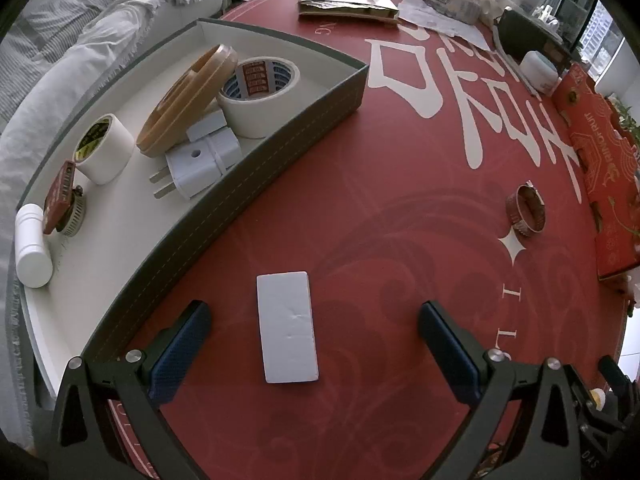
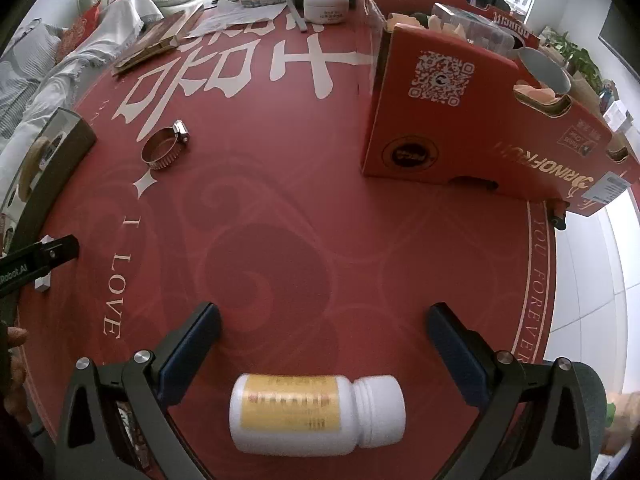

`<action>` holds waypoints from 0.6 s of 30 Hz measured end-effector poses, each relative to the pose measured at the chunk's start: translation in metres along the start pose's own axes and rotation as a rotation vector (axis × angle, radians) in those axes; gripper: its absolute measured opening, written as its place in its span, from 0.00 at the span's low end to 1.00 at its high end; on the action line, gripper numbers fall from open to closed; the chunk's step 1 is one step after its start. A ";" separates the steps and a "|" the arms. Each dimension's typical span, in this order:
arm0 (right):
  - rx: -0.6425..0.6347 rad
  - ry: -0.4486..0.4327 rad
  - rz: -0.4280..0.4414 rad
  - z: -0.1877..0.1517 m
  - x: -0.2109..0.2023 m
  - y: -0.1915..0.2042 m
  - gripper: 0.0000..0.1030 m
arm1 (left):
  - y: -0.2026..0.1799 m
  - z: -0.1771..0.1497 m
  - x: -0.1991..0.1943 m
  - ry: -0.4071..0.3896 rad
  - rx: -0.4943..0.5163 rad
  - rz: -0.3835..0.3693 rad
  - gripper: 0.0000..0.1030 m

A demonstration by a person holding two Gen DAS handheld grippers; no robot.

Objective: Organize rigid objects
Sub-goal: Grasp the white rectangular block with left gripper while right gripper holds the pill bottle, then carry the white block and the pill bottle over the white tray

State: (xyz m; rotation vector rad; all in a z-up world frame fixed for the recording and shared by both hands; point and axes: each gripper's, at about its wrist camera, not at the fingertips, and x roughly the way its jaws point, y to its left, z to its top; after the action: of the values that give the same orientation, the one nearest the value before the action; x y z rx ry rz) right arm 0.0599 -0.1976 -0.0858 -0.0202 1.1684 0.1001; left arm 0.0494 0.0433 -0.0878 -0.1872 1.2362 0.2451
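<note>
Red table [image 1: 360, 240]: block [image 1: 287, 327], clamp [image 1: 525, 215], bottle [image 2: 316, 414].

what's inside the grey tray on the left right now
Inside the grey tray: two tape rolls, a wooden disc, a white plug adapter, a white cylinder, a hose clamp partly covered by a small red box.

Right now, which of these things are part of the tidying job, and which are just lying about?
Part of the job:
- white block, between the open left hand-held gripper fingers
- pill bottle, lying between the open right hand-held gripper fingers
- metal hose clamp, loose on the table
- grey tray, already holding tape rolls and a plug

Just lying about:
- orange fruit carton
- white cream jar
- papers
</note>
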 end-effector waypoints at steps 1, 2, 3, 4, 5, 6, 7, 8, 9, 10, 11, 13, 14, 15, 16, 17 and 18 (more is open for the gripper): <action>-0.001 0.001 0.000 0.000 0.000 0.000 1.00 | 0.000 0.000 0.000 0.004 0.002 0.000 1.00; 0.000 0.001 0.000 0.000 0.000 0.000 1.00 | 0.000 0.001 0.001 0.014 0.003 0.001 1.00; -0.002 0.004 -0.002 0.000 0.000 0.001 1.00 | 0.000 0.003 0.001 0.023 0.005 0.002 1.00; -0.007 0.013 -0.003 0.001 0.001 0.001 1.00 | -0.001 0.004 0.002 0.043 0.013 -0.003 0.99; -0.004 0.036 -0.005 0.002 0.001 0.001 1.00 | -0.001 0.006 0.002 0.056 0.021 -0.007 0.96; -0.002 0.048 -0.008 0.003 0.001 0.000 0.97 | -0.002 0.006 0.000 0.061 0.031 -0.010 0.92; -0.002 0.048 -0.008 0.002 -0.002 0.001 0.87 | -0.005 0.007 -0.003 0.059 0.048 -0.016 0.83; -0.008 0.040 -0.006 0.002 -0.007 0.002 0.78 | -0.007 0.006 -0.006 0.054 0.062 -0.020 0.69; -0.014 0.035 -0.005 0.002 -0.010 0.004 0.56 | -0.010 0.005 -0.009 0.048 0.085 -0.026 0.61; -0.020 0.037 -0.002 0.001 -0.013 0.006 0.37 | -0.014 0.004 -0.012 0.042 0.109 -0.033 0.42; -0.025 0.043 0.003 0.001 -0.015 0.007 0.29 | -0.016 0.003 -0.014 0.041 0.123 -0.035 0.26; -0.020 0.056 0.016 -0.001 -0.016 0.007 0.08 | -0.019 -0.001 -0.016 0.058 0.145 -0.034 0.25; -0.014 0.061 0.028 -0.001 -0.016 0.006 0.08 | -0.019 -0.005 -0.018 0.062 0.143 -0.043 0.25; -0.003 0.065 0.041 -0.002 -0.016 0.004 0.07 | -0.018 -0.009 -0.020 0.066 0.134 -0.059 0.25; 0.011 0.072 0.057 -0.004 -0.016 0.001 0.03 | -0.017 -0.012 -0.021 0.068 0.127 -0.069 0.25; 0.027 0.077 0.077 -0.005 -0.017 -0.002 0.03 | -0.014 -0.017 -0.024 0.066 0.105 -0.096 0.25; 0.051 0.073 0.098 -0.006 -0.018 -0.006 0.03 | -0.010 -0.021 -0.028 0.060 0.082 -0.121 0.25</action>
State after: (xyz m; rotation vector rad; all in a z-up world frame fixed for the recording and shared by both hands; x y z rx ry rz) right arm 0.0475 -0.2054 -0.0716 0.0788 1.2451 0.1576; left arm 0.0242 0.0258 -0.0682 -0.1990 1.2865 0.0839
